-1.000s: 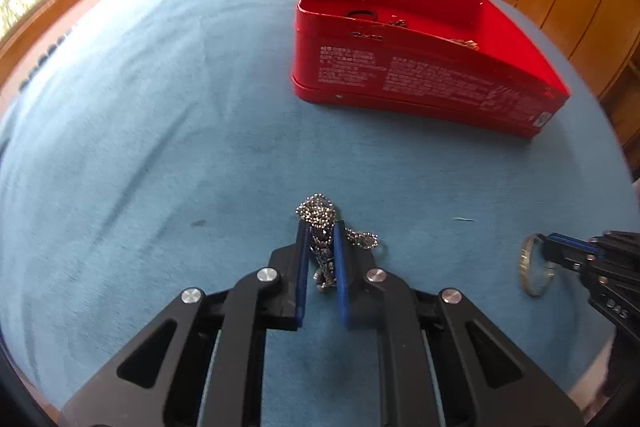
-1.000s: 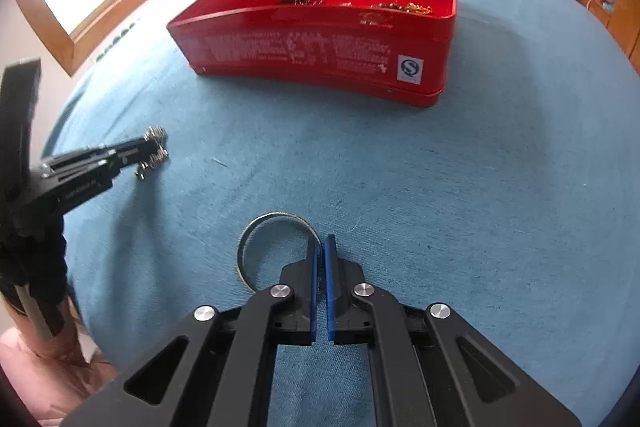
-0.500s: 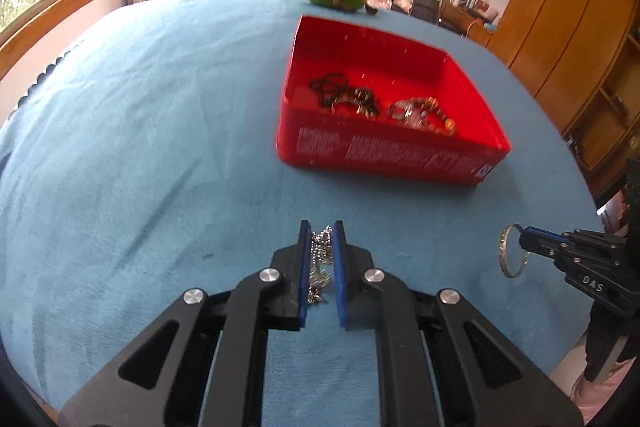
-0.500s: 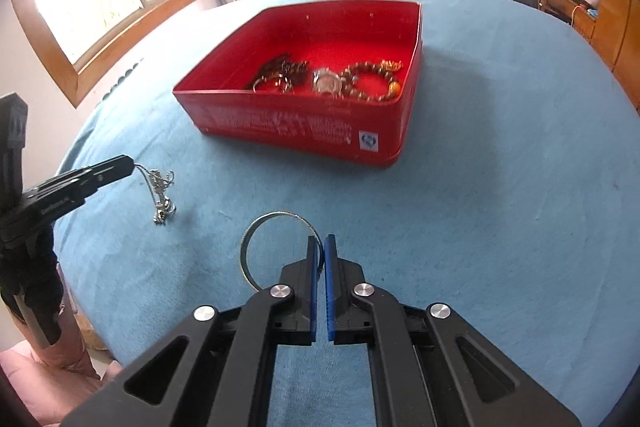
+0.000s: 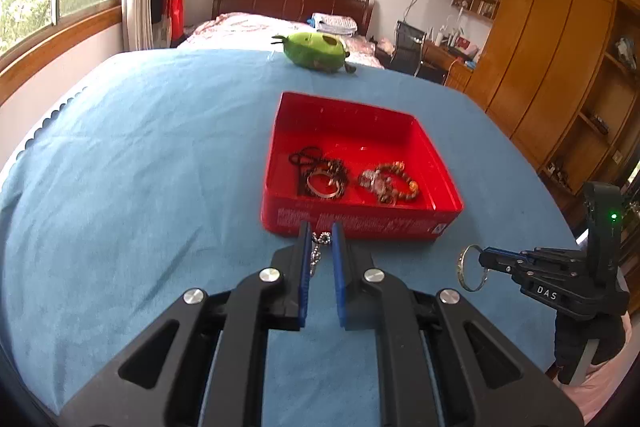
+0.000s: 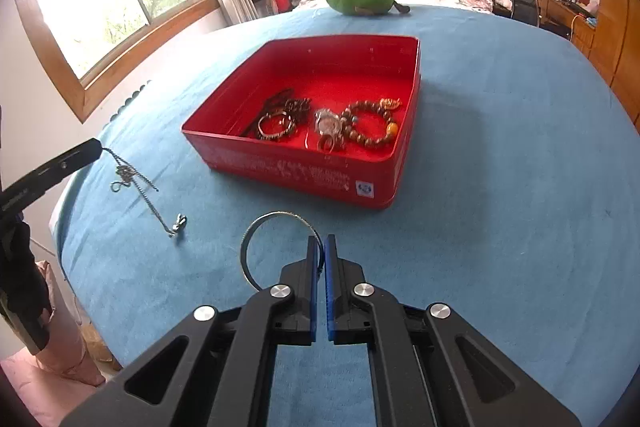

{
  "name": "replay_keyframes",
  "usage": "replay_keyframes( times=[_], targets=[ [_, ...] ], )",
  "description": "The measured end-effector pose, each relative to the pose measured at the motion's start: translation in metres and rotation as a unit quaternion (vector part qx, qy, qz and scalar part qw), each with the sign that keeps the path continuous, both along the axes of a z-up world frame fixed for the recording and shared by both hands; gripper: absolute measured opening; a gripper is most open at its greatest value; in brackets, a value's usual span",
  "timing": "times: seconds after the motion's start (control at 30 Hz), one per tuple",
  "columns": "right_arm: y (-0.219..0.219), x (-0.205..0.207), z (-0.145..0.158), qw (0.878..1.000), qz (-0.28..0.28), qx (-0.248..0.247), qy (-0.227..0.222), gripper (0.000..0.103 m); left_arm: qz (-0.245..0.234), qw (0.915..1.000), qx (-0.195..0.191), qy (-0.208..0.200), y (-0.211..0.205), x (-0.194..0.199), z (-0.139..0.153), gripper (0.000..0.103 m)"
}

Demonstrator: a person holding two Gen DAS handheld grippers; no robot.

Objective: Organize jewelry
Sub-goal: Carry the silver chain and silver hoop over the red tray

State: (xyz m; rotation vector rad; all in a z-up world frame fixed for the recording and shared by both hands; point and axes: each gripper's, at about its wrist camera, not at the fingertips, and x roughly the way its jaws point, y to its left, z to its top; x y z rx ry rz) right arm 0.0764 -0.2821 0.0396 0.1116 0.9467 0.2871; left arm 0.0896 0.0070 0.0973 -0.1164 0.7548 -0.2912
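- Both grippers have gone up from the blue cloth since a moment ago, and each took its piece of jewelry along.
- The left gripper has its jaws pinched on a thin silver chain. Before, the chain sat in a little heap on the cloth. Now it hangs down long, with its small charm close to the cloth or just touching it, left of the red tin.
- The right gripper has its jaws pressed tight on the edge of a metal bangle. The bangle lay flat before. Now it is up in the air, in front of the red tin.
- From up here you can see inside the red tin. A dark necklace, a ring-shaped bangle and 2 bead bracelets are already in it.
- I think the picking-up part is done. What is left is to carry the 2 pieces over the near wall of the red tin and let go.
- The long chain could catch on that wall, so it needs to go higher first.
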Motion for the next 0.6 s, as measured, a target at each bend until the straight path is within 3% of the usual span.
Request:
replay_keyframes(
  times=[0.1,0.3,0.47,0.5,0.53,0.6],
  targets=[
    [0.0,0.004,-0.004,1.0,0.001,0.004,0.007,0.003,-0.005,0.9999,0.014,0.001,-0.004,0.004,-0.005,0.009],
    [0.003,0.009,-0.022,0.999,0.007,0.008,0.032,0.003,-0.004,0.9942,0.049,0.096,0.0,0.027,-0.071,0.009],
    [0.007,0.01,-0.026,0.999,0.01,0.008,0.035,0.003,-0.001,0.9885,0.07,0.134,0.005,0.037,-0.101,0.012],
    [0.007,0.01,-0.026,0.999,0.011,0.007,0.035,0.003,0.0,0.9869,0.074,0.144,0.006,0.041,-0.106,0.018],
    [0.008,0.01,-0.026,0.999,0.012,0.007,0.035,0.003,0.003,0.986,0.076,0.148,0.005,0.043,-0.109,0.032],
    [0.009,0.009,-0.026,0.999,0.013,0.006,0.035,0.003,0.013,0.9859,0.085,0.143,0.006,0.044,-0.111,0.04]
  ],
)
